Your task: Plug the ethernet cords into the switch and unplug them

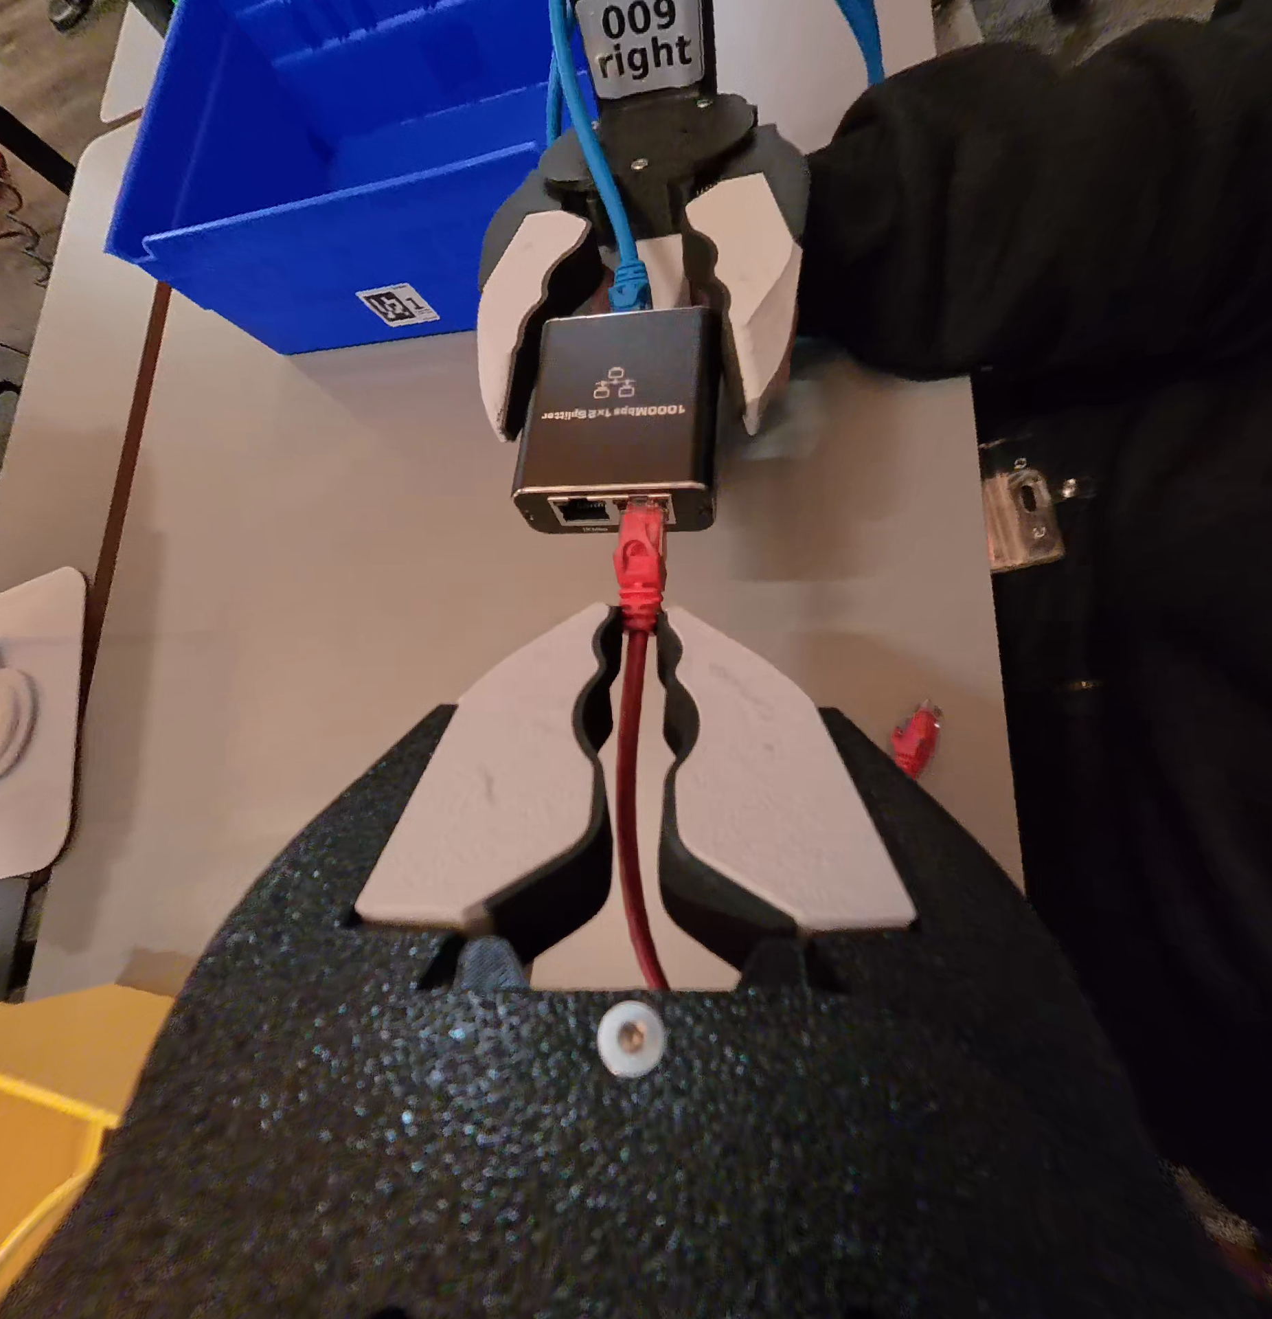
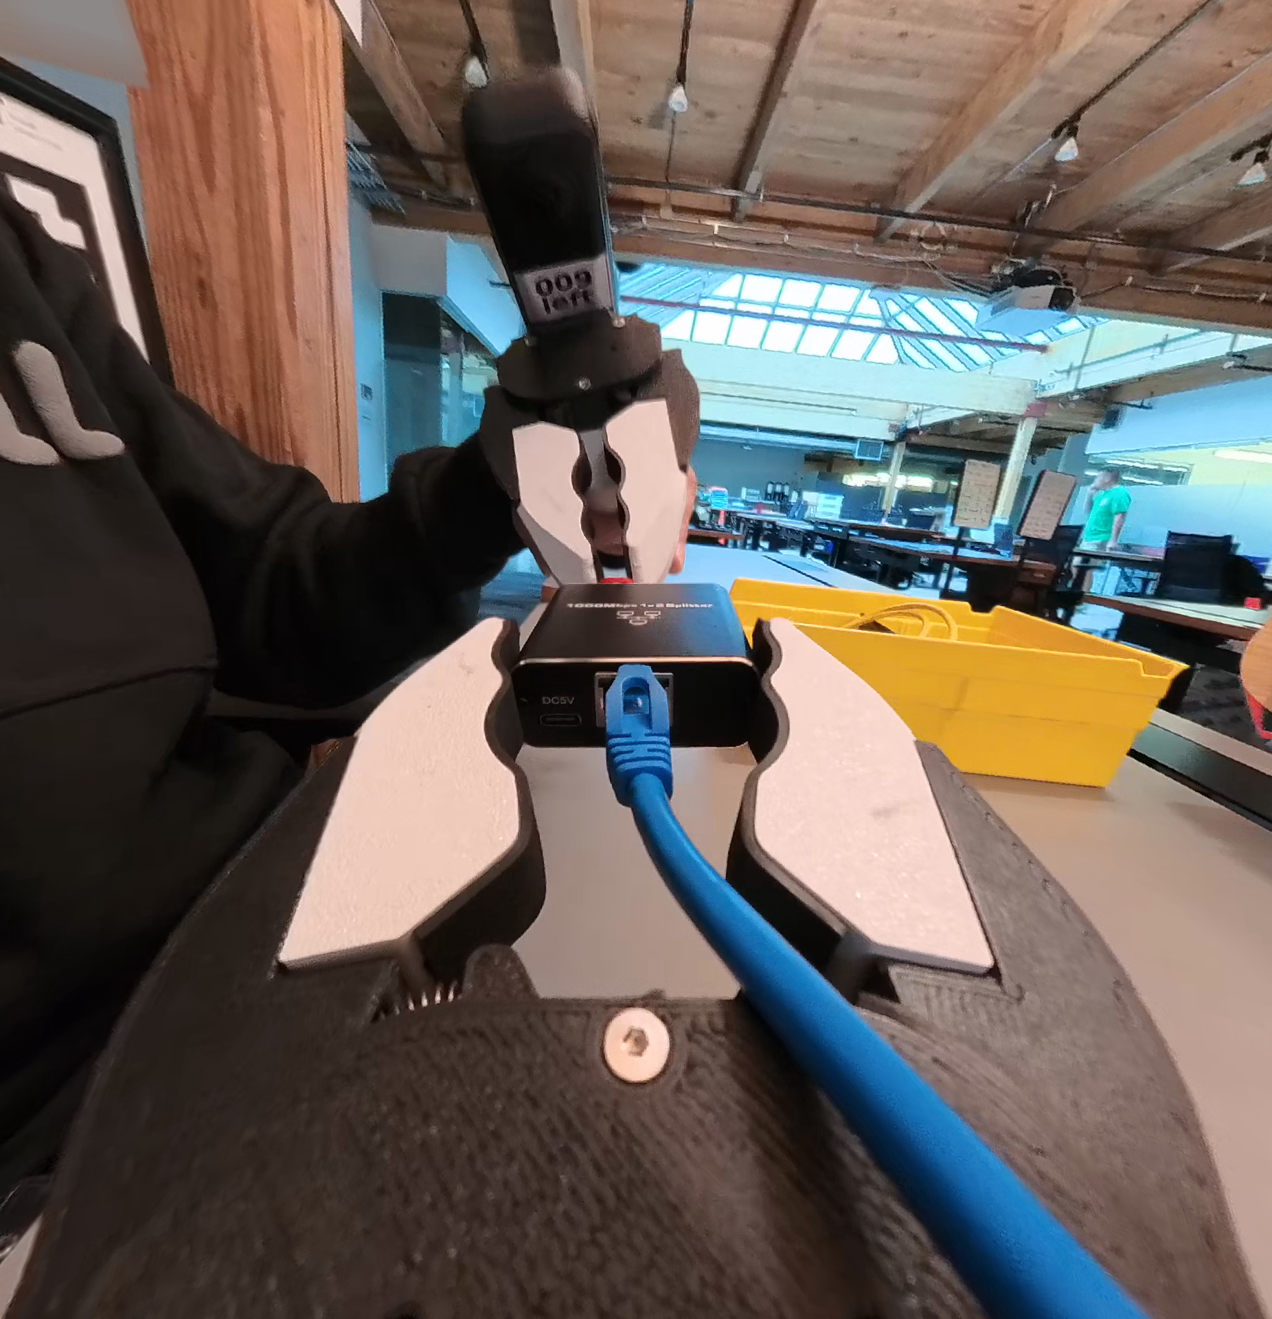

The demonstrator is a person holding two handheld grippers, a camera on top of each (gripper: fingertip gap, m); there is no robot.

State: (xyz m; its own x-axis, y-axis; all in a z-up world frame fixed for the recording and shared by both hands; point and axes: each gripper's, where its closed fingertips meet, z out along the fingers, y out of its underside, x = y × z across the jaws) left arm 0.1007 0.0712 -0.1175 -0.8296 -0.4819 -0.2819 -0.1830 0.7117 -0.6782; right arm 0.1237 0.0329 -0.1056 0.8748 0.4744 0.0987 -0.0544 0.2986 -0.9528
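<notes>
Left gripper level, pinching red cord

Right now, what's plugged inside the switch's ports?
Red cord fills one front port of the switch; the neighbouring port is empty. Blue cord fills the rear port. Contacts inside are hidden.

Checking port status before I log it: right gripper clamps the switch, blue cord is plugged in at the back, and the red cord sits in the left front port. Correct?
Not quite. In the left wrist view the red cord sits in the right front port of the switch; the left port is empty. The rest holds.
</notes>
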